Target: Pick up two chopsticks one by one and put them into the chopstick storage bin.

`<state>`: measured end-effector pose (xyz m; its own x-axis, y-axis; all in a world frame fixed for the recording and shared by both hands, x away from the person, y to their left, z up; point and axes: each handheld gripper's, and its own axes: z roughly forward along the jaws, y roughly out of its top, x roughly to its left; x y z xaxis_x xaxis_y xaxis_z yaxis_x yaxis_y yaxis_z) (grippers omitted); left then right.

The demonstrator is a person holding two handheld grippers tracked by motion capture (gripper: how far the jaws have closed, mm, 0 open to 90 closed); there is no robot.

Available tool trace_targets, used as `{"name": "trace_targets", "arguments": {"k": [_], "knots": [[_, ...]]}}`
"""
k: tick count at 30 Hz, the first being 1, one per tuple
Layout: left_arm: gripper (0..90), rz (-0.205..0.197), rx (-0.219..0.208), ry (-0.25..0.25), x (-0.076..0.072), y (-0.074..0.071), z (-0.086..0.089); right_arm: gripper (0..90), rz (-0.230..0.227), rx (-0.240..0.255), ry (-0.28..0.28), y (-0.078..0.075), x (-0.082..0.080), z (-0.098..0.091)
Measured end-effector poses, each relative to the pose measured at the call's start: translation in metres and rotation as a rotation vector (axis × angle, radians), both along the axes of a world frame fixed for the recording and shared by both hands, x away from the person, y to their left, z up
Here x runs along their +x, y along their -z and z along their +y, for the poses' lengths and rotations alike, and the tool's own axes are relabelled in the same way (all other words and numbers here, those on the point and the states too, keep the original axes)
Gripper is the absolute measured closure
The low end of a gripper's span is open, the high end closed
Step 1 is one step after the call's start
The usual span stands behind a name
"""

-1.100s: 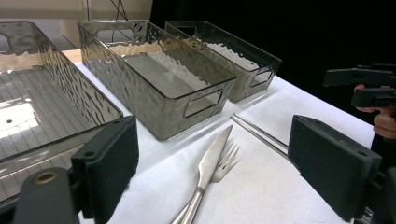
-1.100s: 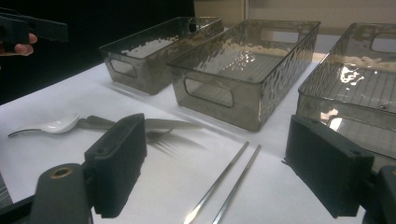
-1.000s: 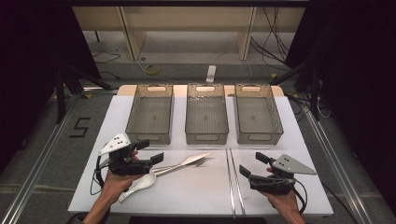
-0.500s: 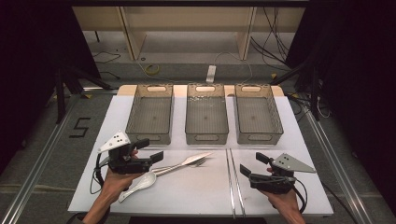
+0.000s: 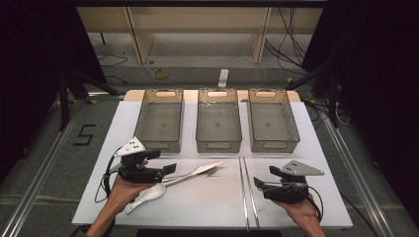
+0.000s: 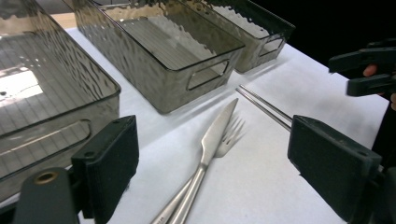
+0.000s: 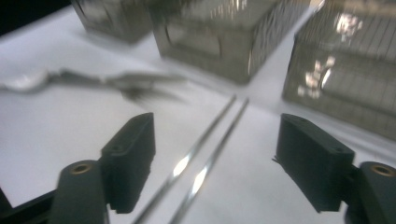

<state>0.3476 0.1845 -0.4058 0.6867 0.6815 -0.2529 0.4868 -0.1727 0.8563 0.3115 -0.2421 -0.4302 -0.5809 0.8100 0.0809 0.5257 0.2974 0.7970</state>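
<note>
so far, no sorting is evident: the three smoky translucent plastic bins, left (image 5: 159,127), middle (image 5: 218,127) and right (image 5: 273,127), stand in a row at the far side of the white surface (image 5: 207,202) and all appear empty.

the cutlery lies on the surface in front of them. the silver metal table knife (image 6: 212,140) and the silver metal fork (image 6: 229,137) lie touching, tips pointing toward the middle bin. the white spoon (image 5: 146,196) lies just beside the left hand (image 5: 121,192). the pair of thin silver metal chopsticks (image 7: 205,154) lies parallel, well apart from the knife, pointing toward the gap between the middle and right bins.

left hand-held gripper (image 6: 212,161): jaws wide, nothing between the pads, aimed along the knife and fork.

right hand-held gripper (image 7: 215,158): jaws have just been closing, yet stand wide apart; the chopsticks lie between them, not pressed by either pad.

judgement: the work is at its start. every item remains to be picked up and placed.
</note>
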Motion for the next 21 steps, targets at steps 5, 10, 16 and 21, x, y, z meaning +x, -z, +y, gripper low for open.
{"name": "trace_targets", "arguments": {"k": [5, 10, 16, 21], "knots": [[15.8, 0.000, -0.005, 0.001, -0.001, 0.001, 0.000, 36.6, 0.146, -0.129, -0.041, -0.003, 0.009, 0.010], [15.9, -0.001, -0.010, -0.005, -0.001, 0.002, 0.002, 39.8, 0.252, -0.268, -0.059, 0.000, 0.012, 0.025], [15.8, -0.002, -0.007, 0.001, -0.001, 0.003, 0.000, 46.6, 0.346, -0.354, -0.105, 0.012, 0.017, 0.036], [15.8, -0.009, 0.002, 0.000, -0.002, 0.003, 0.000, 52.6, 0.380, -0.424, -0.129, 0.015, 0.021, 0.046]]}}
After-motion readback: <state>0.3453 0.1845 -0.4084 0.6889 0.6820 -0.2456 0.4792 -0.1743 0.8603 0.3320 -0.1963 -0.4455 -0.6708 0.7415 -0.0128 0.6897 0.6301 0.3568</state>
